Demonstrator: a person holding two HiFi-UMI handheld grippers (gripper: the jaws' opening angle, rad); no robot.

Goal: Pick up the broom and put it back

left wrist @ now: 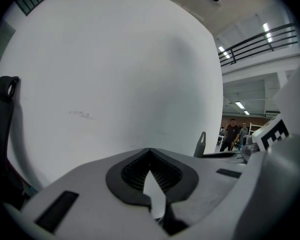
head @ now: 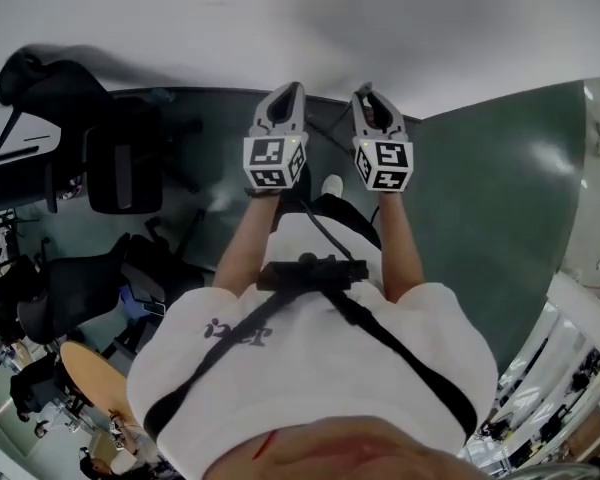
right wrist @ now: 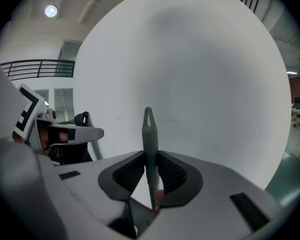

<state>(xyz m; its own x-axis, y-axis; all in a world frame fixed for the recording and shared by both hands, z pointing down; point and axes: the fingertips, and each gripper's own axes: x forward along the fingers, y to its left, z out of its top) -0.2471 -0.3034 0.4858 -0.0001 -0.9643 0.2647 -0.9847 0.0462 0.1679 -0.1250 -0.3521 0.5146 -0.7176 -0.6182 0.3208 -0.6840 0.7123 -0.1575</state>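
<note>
The broom shows only as a thin grey handle (right wrist: 148, 129) with a hanging loop at its top. It stands upright between the pads of my right gripper (right wrist: 149, 156), which is shut on it. From the left gripper view the handle's tip (left wrist: 202, 143) pokes up to the right, beside the right gripper's marker cube (left wrist: 274, 133). My left gripper (left wrist: 150, 153) has its pad tips together and holds nothing. In the head view the left gripper (head: 288, 92) and right gripper (head: 368, 94) sit side by side at arm's length, facing a white wall (head: 280, 18). The broom head is hidden.
Black office chairs (head: 120, 158) stand on the dark green floor (head: 500, 198) to the left. A round wooden table (head: 90, 373) is at the lower left. A white railing (head: 580, 318) runs at the right. People (left wrist: 232, 134) stand far off.
</note>
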